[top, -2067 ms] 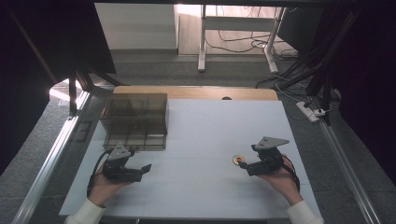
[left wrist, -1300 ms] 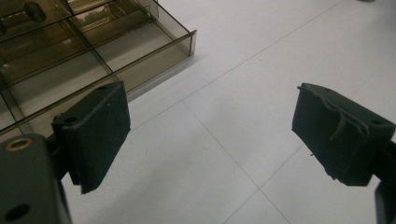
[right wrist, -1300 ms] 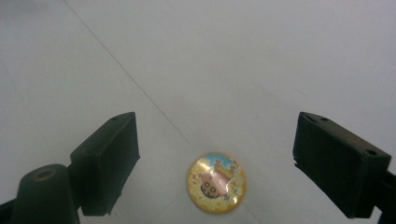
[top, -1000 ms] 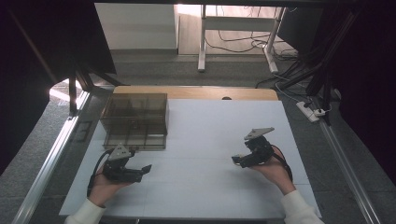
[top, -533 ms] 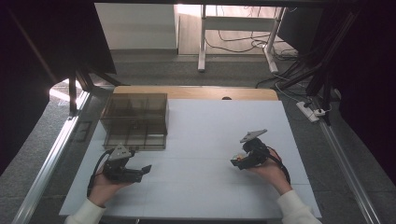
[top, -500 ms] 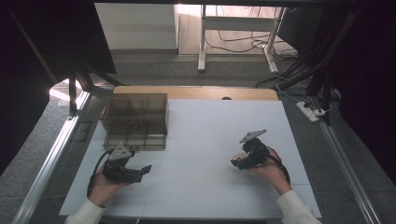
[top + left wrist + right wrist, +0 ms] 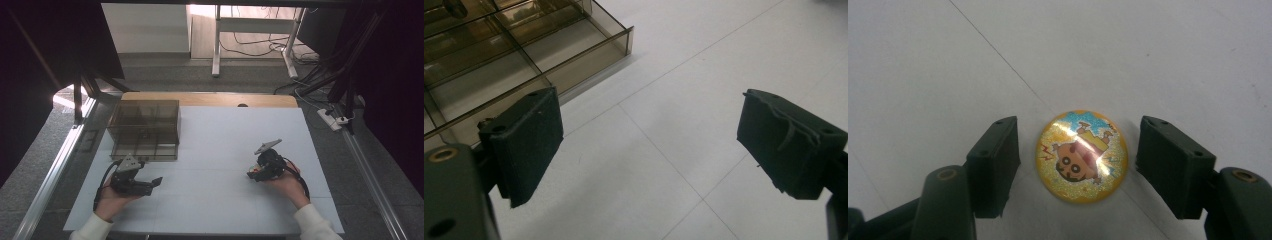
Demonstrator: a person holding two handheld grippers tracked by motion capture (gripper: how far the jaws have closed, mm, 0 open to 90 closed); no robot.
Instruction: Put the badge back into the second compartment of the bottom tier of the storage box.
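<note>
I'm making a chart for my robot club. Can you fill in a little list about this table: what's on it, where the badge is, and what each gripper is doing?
Table: white table
Box: brown see-through box with compartments, at the far left
Badge: round yellow cartoon badge, flat on the table
Right gripper: right gripper, jaws either side of the badge with gaps showing, just been closing
Left gripper: left gripper, jaws wide apart, nothing between them, near the box

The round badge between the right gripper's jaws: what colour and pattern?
Glittery yellow-orange badge with a cartoon figure and blue patch; clearest in the right gripper view.
</note>
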